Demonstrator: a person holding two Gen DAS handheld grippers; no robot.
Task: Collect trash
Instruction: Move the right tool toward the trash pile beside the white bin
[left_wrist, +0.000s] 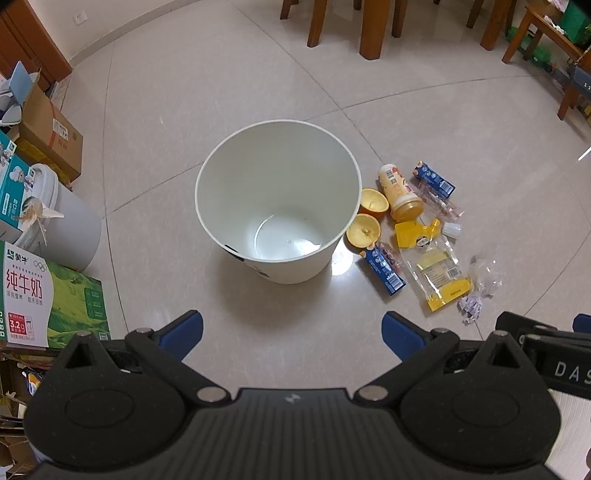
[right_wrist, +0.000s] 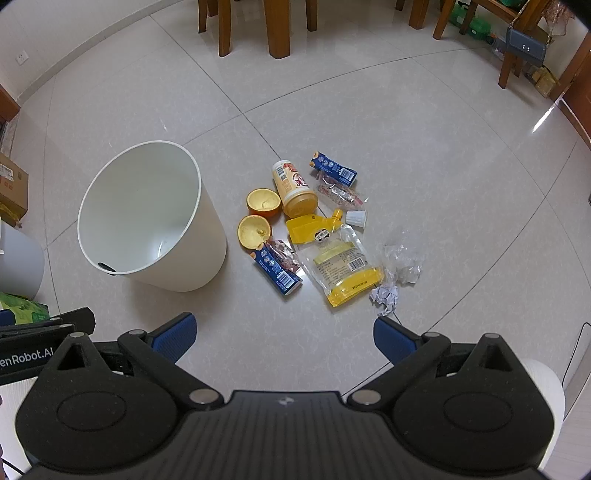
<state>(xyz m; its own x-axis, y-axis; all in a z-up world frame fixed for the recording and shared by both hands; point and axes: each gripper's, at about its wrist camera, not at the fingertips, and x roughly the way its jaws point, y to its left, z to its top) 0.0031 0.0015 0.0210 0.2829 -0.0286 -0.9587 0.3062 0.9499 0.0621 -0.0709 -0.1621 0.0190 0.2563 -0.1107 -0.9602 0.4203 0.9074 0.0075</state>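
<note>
A white bin (left_wrist: 277, 199) (right_wrist: 147, 218) stands upright on the tiled floor with nothing inside. Right of it lies a heap of trash: two orange halves (right_wrist: 255, 221), a yellow cup (right_wrist: 293, 188), two blue cartons (right_wrist: 277, 271), a yellow pouch (right_wrist: 343, 266), a white cap (right_wrist: 356, 218), clear wrappers and a crumpled paper ball (right_wrist: 386, 295). My left gripper (left_wrist: 291, 334) hovers open in front of the bin. My right gripper (right_wrist: 284, 336) hovers open short of the trash, holding nothing.
Cardboard boxes and a green milk carton case (left_wrist: 51, 302) crowd the left side beside a grey bucket (left_wrist: 70, 225). Wooden chair and table legs (right_wrist: 277, 26) stand at the back. A cable (right_wrist: 576, 350) runs along the floor at the right.
</note>
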